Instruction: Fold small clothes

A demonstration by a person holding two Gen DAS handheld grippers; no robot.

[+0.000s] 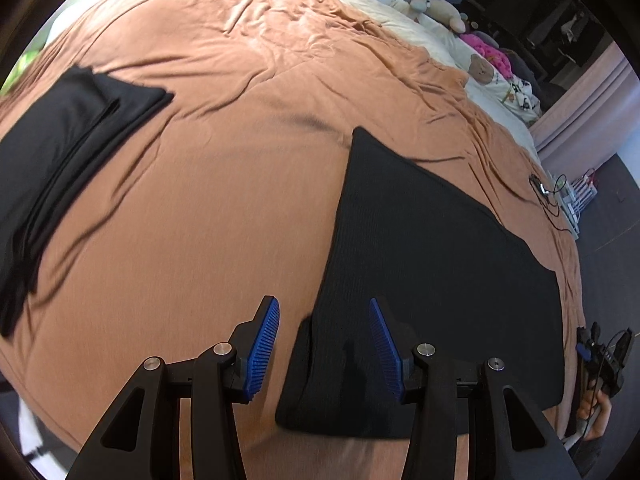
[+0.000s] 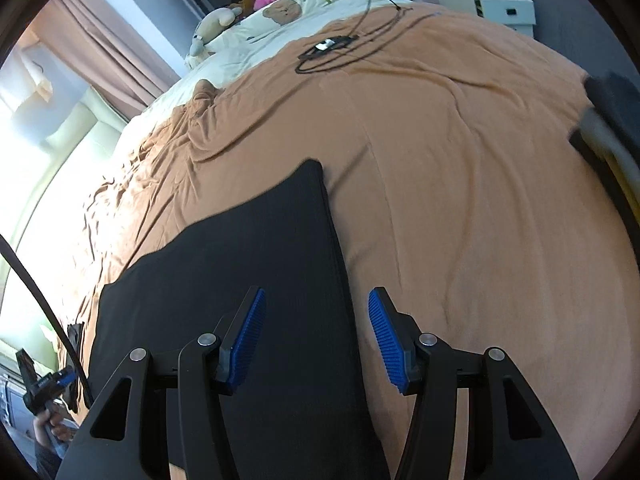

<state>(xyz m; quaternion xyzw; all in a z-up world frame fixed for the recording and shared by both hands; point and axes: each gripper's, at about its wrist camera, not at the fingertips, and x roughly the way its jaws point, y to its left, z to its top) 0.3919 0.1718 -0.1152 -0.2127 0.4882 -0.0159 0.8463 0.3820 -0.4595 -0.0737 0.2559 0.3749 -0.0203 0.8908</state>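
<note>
A black ribbed garment [image 1: 432,264] lies flat on the orange bedspread [image 1: 224,184]; it also shows in the right wrist view [image 2: 248,264]. My left gripper [image 1: 324,312] is open and hovers over the garment's near left corner, with one finger on each side of its left edge. My right gripper [image 2: 316,300] is open and empty above the garment's right edge, with the left finger over the cloth and the right finger over the bedspread [image 2: 460,184]. The right gripper also shows at the far right of the left wrist view [image 1: 604,356].
A stack of folded black clothes [image 1: 60,148] lies at the left of the bed. A black cable with a small device [image 2: 332,46] lies on the far part of the bedspread. Pillows and plush toys [image 2: 276,0] sit at the head. A white cabinet [image 2: 496,6] stands beside the bed.
</note>
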